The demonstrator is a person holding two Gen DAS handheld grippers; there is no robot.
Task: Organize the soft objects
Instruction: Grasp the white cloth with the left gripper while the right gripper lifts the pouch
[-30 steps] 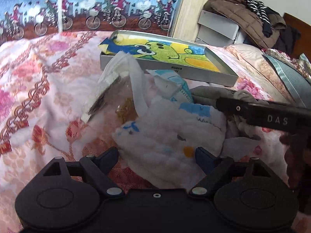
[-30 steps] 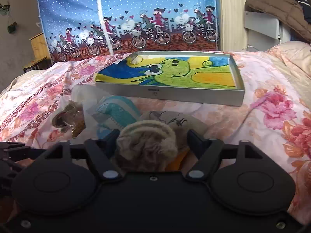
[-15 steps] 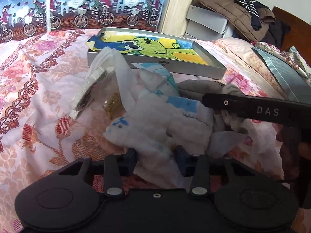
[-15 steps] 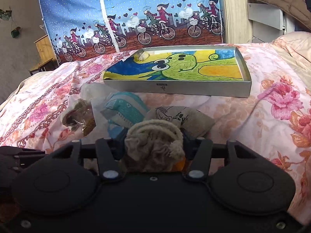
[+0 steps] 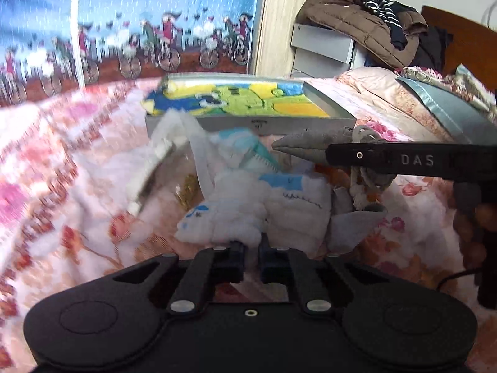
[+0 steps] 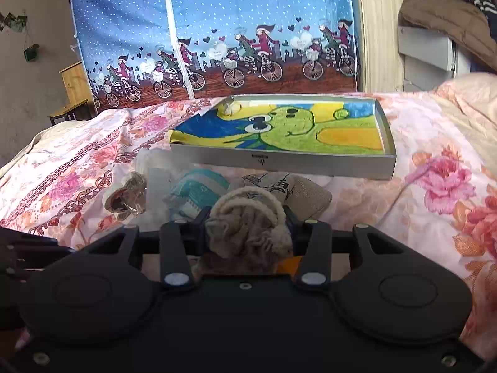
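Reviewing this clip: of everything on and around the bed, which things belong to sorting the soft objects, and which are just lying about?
Part of the job:
- white plush toy, pinched by the left gripper
- beige knitted pouch, gripped by the right gripper
- teal-striped soft item
- grey printed pouch
- grey tray beyond them

Lying about:
- brown jacket
- clear plastic bag
- floral bedspread

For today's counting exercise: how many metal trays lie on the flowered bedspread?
1: the shallow grey metal tray with the green cartoon picture, beyond the pile of soft toys. Others may lie out of view.
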